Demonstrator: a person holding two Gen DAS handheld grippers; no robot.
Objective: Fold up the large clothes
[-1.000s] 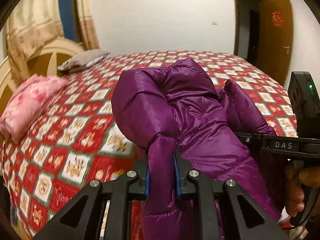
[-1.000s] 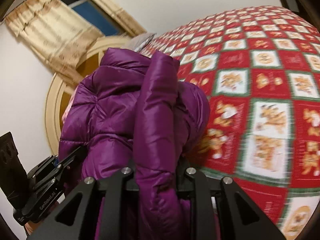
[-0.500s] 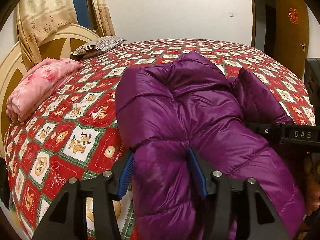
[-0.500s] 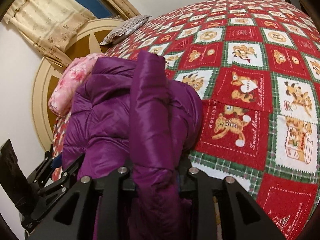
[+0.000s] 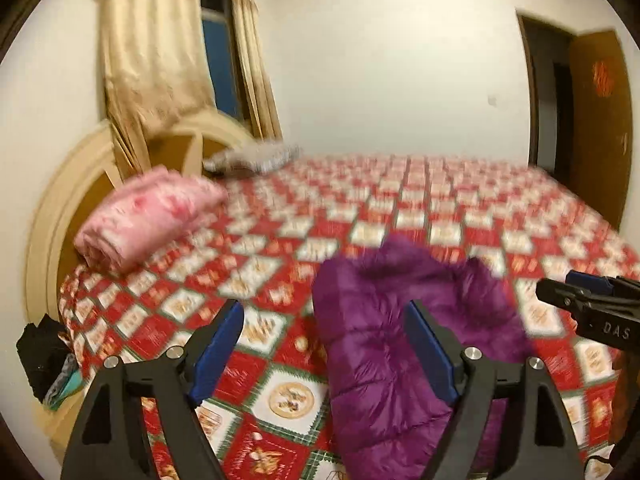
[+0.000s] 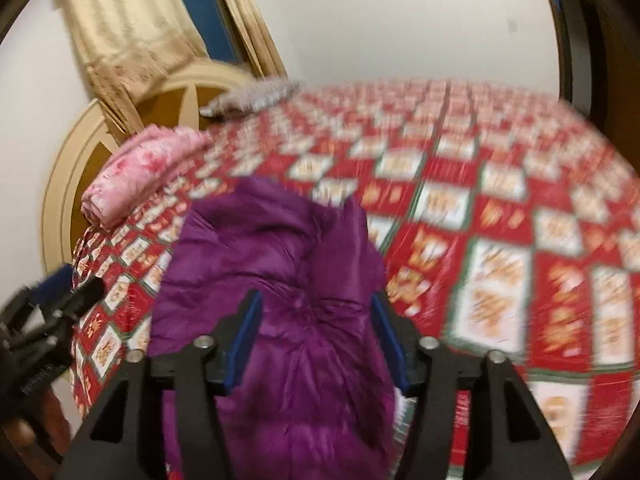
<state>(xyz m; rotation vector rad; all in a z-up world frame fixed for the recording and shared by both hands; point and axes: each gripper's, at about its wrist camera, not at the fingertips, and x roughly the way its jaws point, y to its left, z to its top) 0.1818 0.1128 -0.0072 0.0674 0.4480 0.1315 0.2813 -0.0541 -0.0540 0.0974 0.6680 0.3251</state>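
Purple jacket [image 5: 392, 332]: a padded, shiny garment, it lies bunched on the near edge of the bed [image 5: 440, 208], folded into a thick bundle, not yet flat.
What changed: a second ago both tools were clamped on folds of the jacket and held it up in front of the cameras; now the fabric is let go and has sunk onto the bedspread.
Left gripper [image 5: 324, 344]: its jaws are opening and stand wide; one blue pad [image 5: 428, 352] has the jacket just behind it, the other is over bare bedspread. Nothing is pressed between them.
Right gripper [image 6: 316, 344]: its jaws are also opening; the jacket shows between the two blue pads, but I see gaps at the sides, so it is not held.
Both tools: they have drawn back and up from the bundle, and both views are blurred by motion.
Surroundings: a folded pink blanket [image 5: 148, 216] lies near the headboard [image 5: 52, 216], well apart from the jacket; a grey pillow [image 5: 252, 158] is behind it.
Meaning for the task: I judge one fold is finished and released. The bundle looks puffy, so it may spring open; pressing or one more fold is probably needed.
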